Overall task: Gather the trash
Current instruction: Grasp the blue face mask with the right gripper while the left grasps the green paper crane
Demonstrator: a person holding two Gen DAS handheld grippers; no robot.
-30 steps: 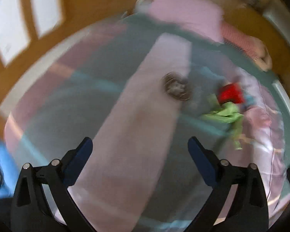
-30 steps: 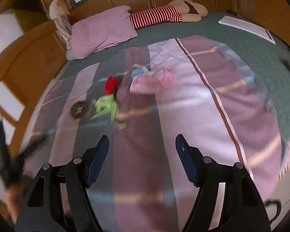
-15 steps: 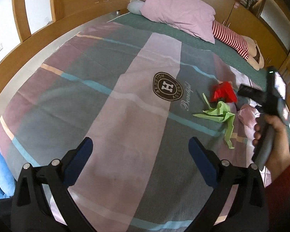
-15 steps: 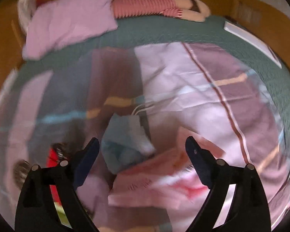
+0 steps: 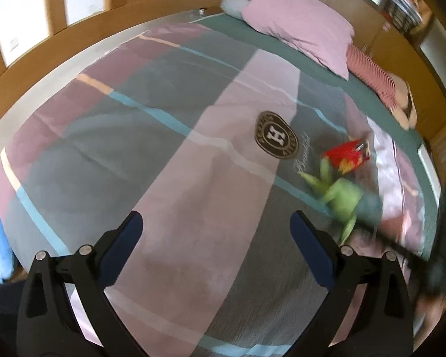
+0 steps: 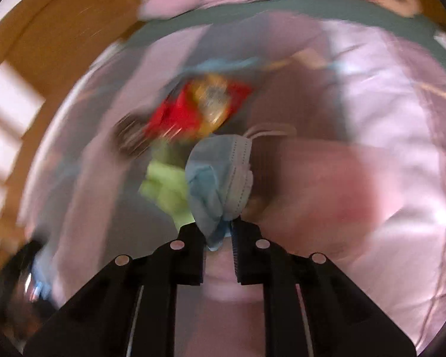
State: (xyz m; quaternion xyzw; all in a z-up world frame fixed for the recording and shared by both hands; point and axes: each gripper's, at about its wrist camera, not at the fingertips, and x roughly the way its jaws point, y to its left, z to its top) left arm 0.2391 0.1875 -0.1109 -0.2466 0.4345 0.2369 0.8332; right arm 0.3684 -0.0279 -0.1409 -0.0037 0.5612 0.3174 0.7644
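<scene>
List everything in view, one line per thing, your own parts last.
Face mask: one, light blue, pinched between the right tongs, above the bedspread.
Red wrapper: one, red with yellow, on the bedspread past the round emblem.
Green wrapper: one, lime green, just nearer than the red wrapper.
Bedspread: one, pink, grey and teal blocks, covering the bed.
Emblem: one, dark with a white H, printed mid-bedspread.
Pillow: one, lilac, at the head of the bed.
Striped cushion: one, red-and-white, beside the pillow.
Left tongs: open, empty.
Right tongs: shut on the face mask.

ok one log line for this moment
right gripper: shut on face mask | left gripper: open, empty | red wrapper, green wrapper: on bed
</scene>
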